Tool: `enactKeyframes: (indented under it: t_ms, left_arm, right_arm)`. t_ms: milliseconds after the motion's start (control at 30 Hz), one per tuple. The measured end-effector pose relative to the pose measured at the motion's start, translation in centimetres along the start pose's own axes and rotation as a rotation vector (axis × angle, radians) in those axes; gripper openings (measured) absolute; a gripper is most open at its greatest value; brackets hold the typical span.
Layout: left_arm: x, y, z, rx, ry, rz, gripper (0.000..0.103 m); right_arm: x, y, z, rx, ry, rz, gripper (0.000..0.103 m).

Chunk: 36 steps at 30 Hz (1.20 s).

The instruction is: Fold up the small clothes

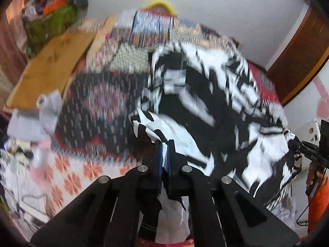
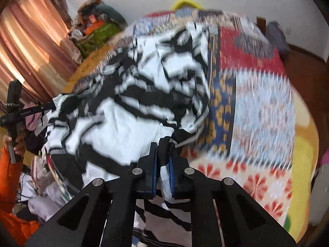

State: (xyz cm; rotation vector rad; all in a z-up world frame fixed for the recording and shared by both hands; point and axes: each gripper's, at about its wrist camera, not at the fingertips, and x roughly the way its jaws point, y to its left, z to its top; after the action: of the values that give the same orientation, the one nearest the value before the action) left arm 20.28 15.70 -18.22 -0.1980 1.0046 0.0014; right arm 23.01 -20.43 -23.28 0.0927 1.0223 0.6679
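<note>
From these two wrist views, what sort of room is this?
Probably a bedroom: a bed under a patchwork bedspread, pink curtains, and a heap of clothes against the wall.

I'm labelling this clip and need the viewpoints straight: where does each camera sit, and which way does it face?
Left wrist: on the left gripper, looking down its fingers at the black-and-white garment on the patterned bed; the right gripper shows at right.
Right wrist: on that gripper, same downward aim; the left gripper and an orange sleeve show at left.
Shared: garment, bed.
</note>
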Motion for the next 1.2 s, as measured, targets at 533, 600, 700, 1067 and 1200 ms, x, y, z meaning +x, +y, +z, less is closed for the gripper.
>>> enactKeyframes:
  t_ms: [533,600,700,1067,1200]
  left_arm:
    - [13.9,6.3,10.4,-0.122,0.117,0.187,0.004]
    - [16.4,7.4,9.8,-0.140,0.175,0.181,0.007]
    - [17.0,7.8,9.2,-0.154,0.186,0.176,0.014]
    - [8.3,6.4,8.5,-0.085,0.034,0.163,0.069]
    - [8.0,6.5,6.4,-0.095,0.067,0.164,0.069]
  right_arm:
    - [6.4,-7.6,11.6,0.093,-0.035,-0.149,0.008]
    - [8.1,-8.2,11.4,0.099,0.001,-0.153,0.009]
    - [8.9,-8.3,11.0,0.108,0.012,-0.153,0.011]
    - [3.6,-6.6,10.6,0.075,-0.083,-0.149,0.027]
    - [1.6,-5.8,9.1,0.048,-0.137,-0.203,0.047]
